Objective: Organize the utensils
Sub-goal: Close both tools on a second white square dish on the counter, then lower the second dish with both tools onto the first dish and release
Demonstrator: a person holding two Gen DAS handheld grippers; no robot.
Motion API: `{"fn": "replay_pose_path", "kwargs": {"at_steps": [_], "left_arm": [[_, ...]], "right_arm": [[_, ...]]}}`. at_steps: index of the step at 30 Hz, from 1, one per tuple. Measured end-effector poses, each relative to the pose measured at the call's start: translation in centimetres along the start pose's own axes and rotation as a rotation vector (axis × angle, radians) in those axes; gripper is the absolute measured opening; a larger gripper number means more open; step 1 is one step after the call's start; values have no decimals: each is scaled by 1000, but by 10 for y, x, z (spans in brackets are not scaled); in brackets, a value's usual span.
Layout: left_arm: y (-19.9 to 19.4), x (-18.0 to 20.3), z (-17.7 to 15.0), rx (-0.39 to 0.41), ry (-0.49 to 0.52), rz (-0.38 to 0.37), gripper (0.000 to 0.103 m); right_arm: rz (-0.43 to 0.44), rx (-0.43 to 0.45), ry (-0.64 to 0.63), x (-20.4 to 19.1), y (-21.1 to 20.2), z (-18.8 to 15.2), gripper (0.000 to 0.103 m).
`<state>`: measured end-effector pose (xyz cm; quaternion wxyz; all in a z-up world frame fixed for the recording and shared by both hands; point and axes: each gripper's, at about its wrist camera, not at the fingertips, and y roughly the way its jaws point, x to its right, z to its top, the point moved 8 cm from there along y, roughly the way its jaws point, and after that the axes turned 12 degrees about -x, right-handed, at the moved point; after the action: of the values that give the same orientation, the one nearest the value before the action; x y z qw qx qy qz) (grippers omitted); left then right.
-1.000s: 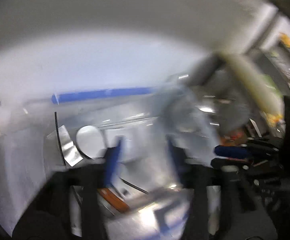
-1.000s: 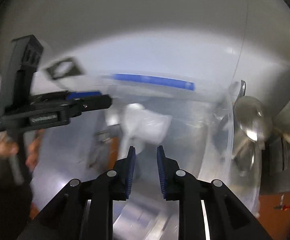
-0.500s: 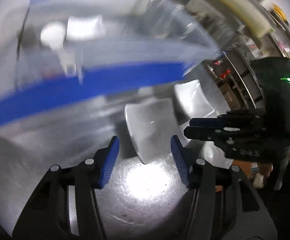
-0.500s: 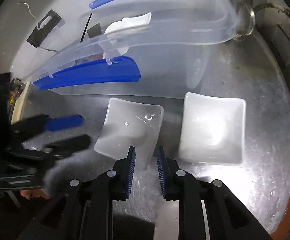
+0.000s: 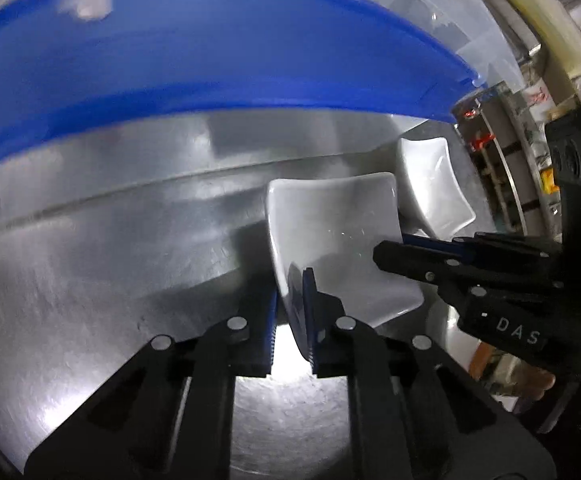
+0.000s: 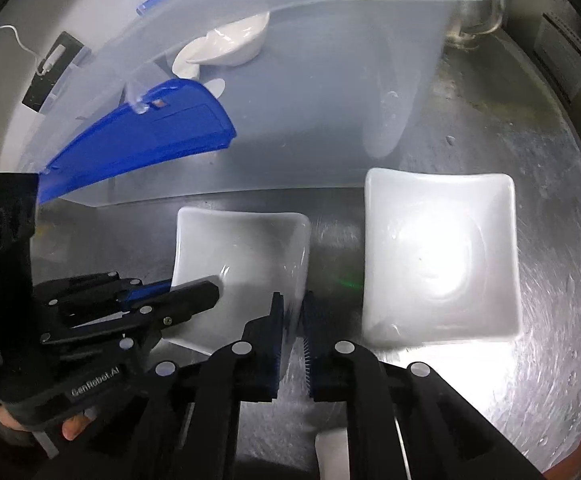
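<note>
On the steel counter, both jaws clamped on one white dish.

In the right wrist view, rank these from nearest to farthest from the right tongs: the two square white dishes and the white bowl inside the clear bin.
1. Left square dish: its rim sits between the right tongs.
2. Right square dish: just right, on the metal table.
3. White bowl: upper left, inside the clear bin.
</note>
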<state>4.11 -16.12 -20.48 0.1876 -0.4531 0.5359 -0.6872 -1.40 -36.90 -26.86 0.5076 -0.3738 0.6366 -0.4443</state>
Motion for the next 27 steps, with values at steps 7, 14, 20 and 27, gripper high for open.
{"fn": "replay_pose_path", "kwargs": {"at_steps": [7,14,20,27], "left_arm": [[-52,13,-15,108,60,15,8],[-155,35,13,322,160,67,8],[-191,3,112,329,130,137,8],[-131,-77,196,104,-2,178,8]], "right_arm": [[8,106,-64,-24,-48,-19,7],[-48,336,-178,-64,-144,14,6],[-76,322,-217,-80,-161,114,6],[-76,98,-74,-66,-71,217,8]]}}
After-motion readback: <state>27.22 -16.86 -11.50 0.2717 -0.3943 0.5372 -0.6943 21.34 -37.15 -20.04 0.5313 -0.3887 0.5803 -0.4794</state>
